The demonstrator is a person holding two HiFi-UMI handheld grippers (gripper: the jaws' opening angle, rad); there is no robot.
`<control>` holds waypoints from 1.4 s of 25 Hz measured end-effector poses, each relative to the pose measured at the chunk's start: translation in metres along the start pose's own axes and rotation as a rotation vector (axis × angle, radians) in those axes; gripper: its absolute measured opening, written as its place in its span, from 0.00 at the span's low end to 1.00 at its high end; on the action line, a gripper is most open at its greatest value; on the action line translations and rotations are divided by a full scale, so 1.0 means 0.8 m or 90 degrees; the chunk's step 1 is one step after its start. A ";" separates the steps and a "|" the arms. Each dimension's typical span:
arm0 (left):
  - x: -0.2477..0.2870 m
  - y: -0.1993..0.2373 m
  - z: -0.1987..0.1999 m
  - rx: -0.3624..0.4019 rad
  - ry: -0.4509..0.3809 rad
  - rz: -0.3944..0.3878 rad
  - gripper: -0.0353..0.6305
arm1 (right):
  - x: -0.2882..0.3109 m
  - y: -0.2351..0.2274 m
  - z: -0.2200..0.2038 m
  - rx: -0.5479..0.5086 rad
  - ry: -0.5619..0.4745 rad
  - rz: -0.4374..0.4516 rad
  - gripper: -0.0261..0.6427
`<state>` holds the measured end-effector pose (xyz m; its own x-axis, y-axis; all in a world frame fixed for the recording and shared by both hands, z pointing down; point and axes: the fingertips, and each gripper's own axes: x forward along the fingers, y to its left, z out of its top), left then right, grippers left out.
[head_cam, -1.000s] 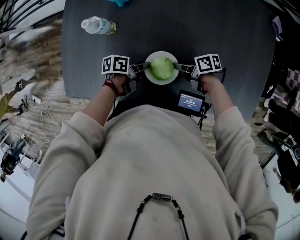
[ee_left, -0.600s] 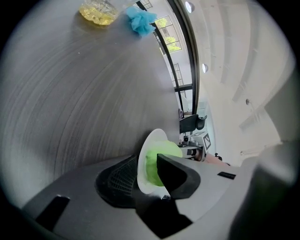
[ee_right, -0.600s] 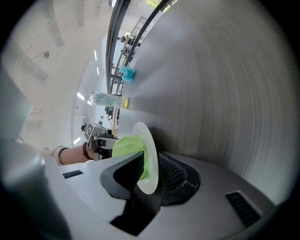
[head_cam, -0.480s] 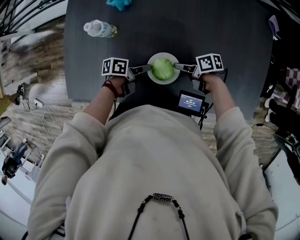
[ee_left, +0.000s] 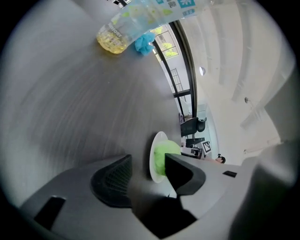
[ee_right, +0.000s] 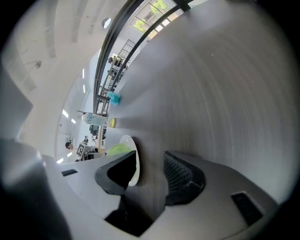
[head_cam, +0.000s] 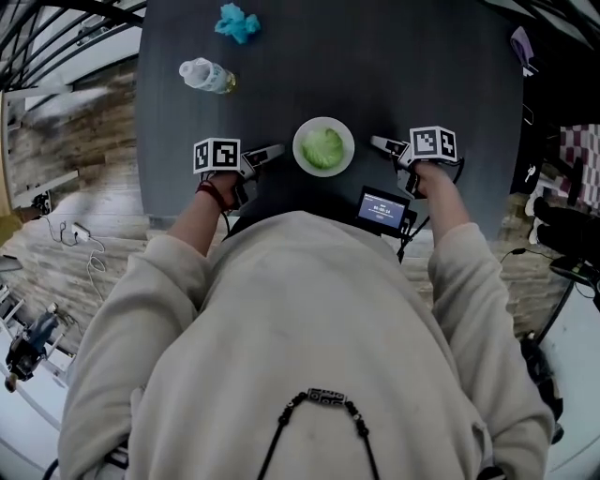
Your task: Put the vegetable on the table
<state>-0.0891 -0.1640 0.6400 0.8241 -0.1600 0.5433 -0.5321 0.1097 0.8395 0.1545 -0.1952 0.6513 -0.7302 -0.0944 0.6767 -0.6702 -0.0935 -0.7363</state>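
Observation:
A leafy green vegetable (head_cam: 323,150) lies on a white plate (head_cam: 301,152) that rests on the dark table (head_cam: 422,75), near its front edge. My left gripper (head_cam: 272,153) is a short way left of the plate, its jaws opening with nothing between them. My right gripper (head_cam: 378,143) is a short way right of it, jaws also opening and empty. In the left gripper view the plate (ee_left: 153,161) and vegetable (ee_left: 162,153) show beyond the gripper (ee_left: 148,161). The right gripper view has the plate (ee_right: 131,144) past the gripper (ee_right: 151,158).
A clear water bottle (head_cam: 206,75) lies at the table's far left, with a crumpled blue cloth (head_cam: 237,21) behind it. A small device with a lit screen (head_cam: 382,208) hangs at the front edge. A purple item (head_cam: 521,42) sits at the far right corner.
Both grippers held the plate's rim from either side a second ago. They have since let go and drawn apart, left and right, leaving the plate on the table.

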 end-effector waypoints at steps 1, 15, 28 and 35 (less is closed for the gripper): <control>-0.006 0.005 -0.009 -0.004 0.013 -0.003 0.28 | -0.007 -0.002 -0.001 -0.010 -0.006 -0.016 0.26; -0.113 -0.298 0.106 0.459 -0.243 -0.156 0.06 | -0.213 0.240 0.078 -0.284 -0.365 0.035 0.06; -0.205 -0.525 0.097 0.801 -0.438 -0.180 0.06 | -0.325 0.466 0.071 -0.590 -0.559 0.048 0.06; -0.211 -0.520 0.098 0.800 -0.438 -0.170 0.06 | -0.311 0.462 0.070 -0.567 -0.561 0.063 0.06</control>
<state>-0.0218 -0.2593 0.1991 0.8617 -0.5063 -0.0346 -0.4942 -0.8527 0.1692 0.0958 -0.2616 0.2108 -0.6755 -0.7241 0.1394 -0.7257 0.6194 -0.2994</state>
